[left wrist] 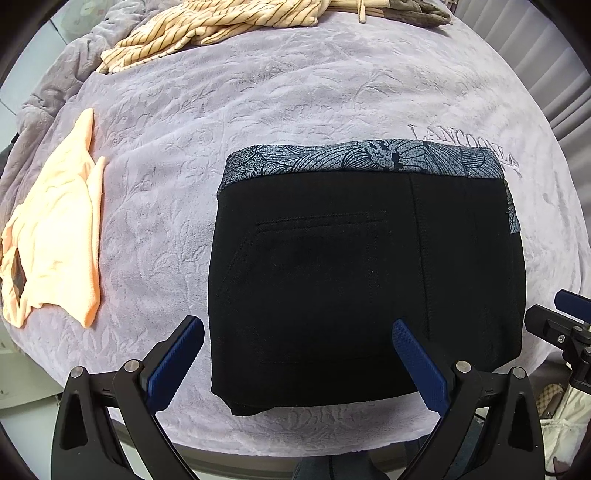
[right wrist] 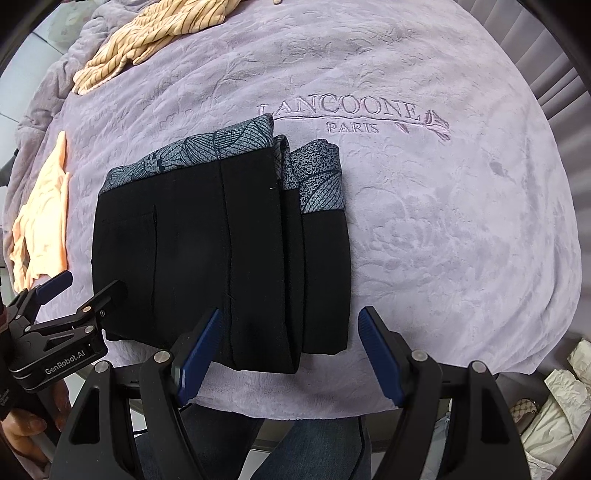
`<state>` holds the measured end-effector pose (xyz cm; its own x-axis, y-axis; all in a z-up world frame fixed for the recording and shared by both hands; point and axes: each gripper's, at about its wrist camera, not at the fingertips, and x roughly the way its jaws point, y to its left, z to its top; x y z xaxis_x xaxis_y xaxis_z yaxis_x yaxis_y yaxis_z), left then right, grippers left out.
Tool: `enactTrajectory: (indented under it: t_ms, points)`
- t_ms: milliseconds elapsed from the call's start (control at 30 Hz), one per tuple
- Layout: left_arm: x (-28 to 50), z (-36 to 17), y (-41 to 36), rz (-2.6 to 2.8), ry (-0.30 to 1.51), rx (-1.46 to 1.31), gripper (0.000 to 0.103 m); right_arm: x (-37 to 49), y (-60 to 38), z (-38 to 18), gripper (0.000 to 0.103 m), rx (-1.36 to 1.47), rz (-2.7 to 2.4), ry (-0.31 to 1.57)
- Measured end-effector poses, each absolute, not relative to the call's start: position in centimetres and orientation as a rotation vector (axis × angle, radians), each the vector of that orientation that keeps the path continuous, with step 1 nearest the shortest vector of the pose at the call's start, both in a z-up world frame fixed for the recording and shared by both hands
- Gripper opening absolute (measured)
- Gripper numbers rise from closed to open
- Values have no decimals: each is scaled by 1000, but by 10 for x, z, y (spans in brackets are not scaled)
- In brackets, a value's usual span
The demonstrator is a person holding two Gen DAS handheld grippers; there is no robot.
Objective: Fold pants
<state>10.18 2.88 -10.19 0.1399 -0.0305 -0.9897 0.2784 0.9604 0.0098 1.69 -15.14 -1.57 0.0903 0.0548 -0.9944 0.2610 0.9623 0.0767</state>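
i see the black pants folded into a compact stack in the middle of the left wrist view, lying on the lavender embossed blanket, with the blue-grey leaf-print waistband along the stack's upper edge and a welt pocket seam showing across the top layer. my left gripper hangs over the lower edge of the stack, its 2 blue-padded fingers spread wide, 1 over the blanket just left of the pants and the other over the black cloth; nothing is pinched between them. in the right wrist view the same pants sit left of centre, and from here i can make out several folded layers stepped toward the right, each with its printed band at the top. my right gripper stands wide too, its fingers straddling the lower right part of the stack, gripping nothing as far as i can see. the left gripper shows at the lower left of this view, at the stack's left edge, with a hand below it. a peach garment lies flat at the left of the blanket, well apart from the pants, and a striped cream garment is bunched at the upper left. stitched lettering runs across the blanket just above the pants.
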Motion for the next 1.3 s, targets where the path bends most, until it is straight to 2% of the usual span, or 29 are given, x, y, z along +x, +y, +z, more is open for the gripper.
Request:
enactTrajectory:
  t_ms: [1300]
  points:
    - [102,-101,29,-205,1414,218,102,19,-149,-18,79,250,-147,1482]
